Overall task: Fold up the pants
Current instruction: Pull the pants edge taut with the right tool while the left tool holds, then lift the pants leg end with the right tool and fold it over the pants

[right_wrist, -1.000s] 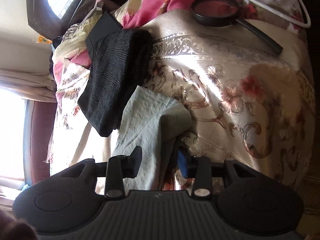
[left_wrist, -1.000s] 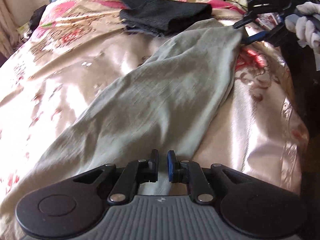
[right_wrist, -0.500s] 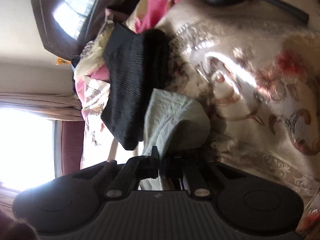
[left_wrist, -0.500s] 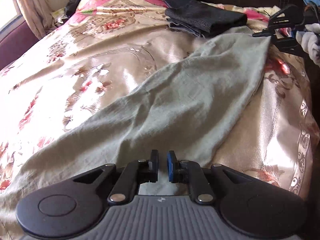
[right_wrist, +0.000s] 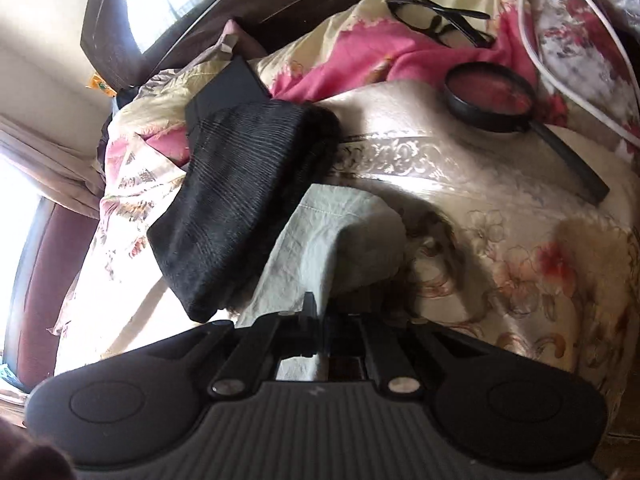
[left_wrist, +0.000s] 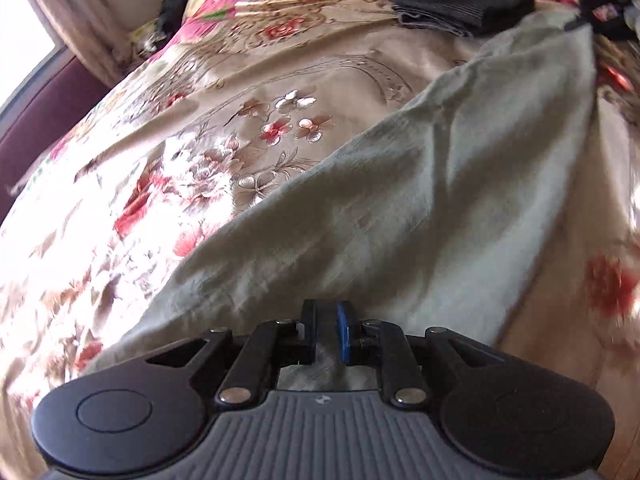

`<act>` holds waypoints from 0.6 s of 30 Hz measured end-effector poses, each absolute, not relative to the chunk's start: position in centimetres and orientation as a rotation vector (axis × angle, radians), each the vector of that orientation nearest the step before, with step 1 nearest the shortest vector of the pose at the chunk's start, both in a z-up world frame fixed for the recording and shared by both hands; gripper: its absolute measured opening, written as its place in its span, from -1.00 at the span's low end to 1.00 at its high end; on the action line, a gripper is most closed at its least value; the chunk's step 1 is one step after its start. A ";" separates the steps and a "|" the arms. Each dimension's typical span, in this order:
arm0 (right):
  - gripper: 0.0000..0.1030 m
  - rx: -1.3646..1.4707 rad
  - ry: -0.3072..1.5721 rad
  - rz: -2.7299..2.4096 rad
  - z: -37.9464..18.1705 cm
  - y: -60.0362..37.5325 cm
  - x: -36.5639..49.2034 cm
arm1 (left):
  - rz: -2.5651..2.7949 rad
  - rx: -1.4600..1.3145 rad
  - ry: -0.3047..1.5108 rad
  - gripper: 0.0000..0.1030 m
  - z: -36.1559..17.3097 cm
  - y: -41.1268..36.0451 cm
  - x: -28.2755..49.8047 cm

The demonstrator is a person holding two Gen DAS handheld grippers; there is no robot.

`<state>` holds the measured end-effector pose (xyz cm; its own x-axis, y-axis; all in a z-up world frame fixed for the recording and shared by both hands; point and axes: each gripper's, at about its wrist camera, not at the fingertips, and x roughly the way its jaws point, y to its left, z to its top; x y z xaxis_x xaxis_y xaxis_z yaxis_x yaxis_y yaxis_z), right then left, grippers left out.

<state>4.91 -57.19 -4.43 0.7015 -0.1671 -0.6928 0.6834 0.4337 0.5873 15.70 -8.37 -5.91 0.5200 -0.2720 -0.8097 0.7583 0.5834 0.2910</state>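
Pale grey-green pants [left_wrist: 420, 200] lie stretched along the floral bedspread [left_wrist: 240, 92], from my left gripper to the far right. My left gripper [left_wrist: 327, 330] is shut on the near end of the pants. My right gripper [right_wrist: 320, 328] is shut on the other end of the pants [right_wrist: 340, 236], which bunches up just ahead of its fingers. In the left wrist view the right gripper [left_wrist: 600, 16] shows dark at the far end of the cloth, top right.
A folded black garment [left_wrist: 460, 0] lies at the head of the bed, touching the pants' far end [right_wrist: 240, 200]. A magnifying glass [right_wrist: 492, 100], black eyeglasses [right_wrist: 440, 20] and a white cable [right_wrist: 560, 40] lie on the bedding. A dark headboard [right_wrist: 180, 12] stands behind.
The right gripper has closed on the pants' end. Both grippers have shifted, and the pants now lie more stretched out between them; the left view has swung left.
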 end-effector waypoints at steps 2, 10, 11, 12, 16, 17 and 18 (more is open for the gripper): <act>-0.92 0.958 0.616 -0.589 -4.0 -56.5 5.3 | -0.726 0.715 0.812 -0.41 -5.4 -7.3 15.5; -0.92 0.740 0.533 -0.483 1.1 -50.1 5.5 | -0.661 0.456 0.734 -0.41 -3.7 -2.7 13.0; -0.92 0.699 0.518 -0.444 1.7 -49.2 5.6 | -0.629 0.448 0.675 -0.41 -4.0 -2.8 12.3; -0.92 0.663 0.499 -0.411 2.1 -48.3 5.7 | -0.591 0.453 0.649 -0.41 -4.7 -3.0 11.7; -0.92 0.576 0.443 -0.273 1.9 -44.5 6.3 | -0.534 0.498 0.639 -0.41 -7.6 -2.8 9.4; -0.92 0.593 0.445 -0.240 1.6 -43.7 6.4 | -0.524 0.520 0.612 -0.41 -7.3 -2.7 8.5; -0.92 0.605 0.460 -0.220 1.5 -42.6 6.5 | -0.506 0.530 0.603 -0.41 -6.6 -2.5 7.7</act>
<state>6.54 -42.61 1.48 0.8766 -0.0658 -0.4767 0.3298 0.8035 0.4956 7.66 -2.48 -6.64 0.7127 -0.2847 -0.6411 0.5813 0.7513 0.3126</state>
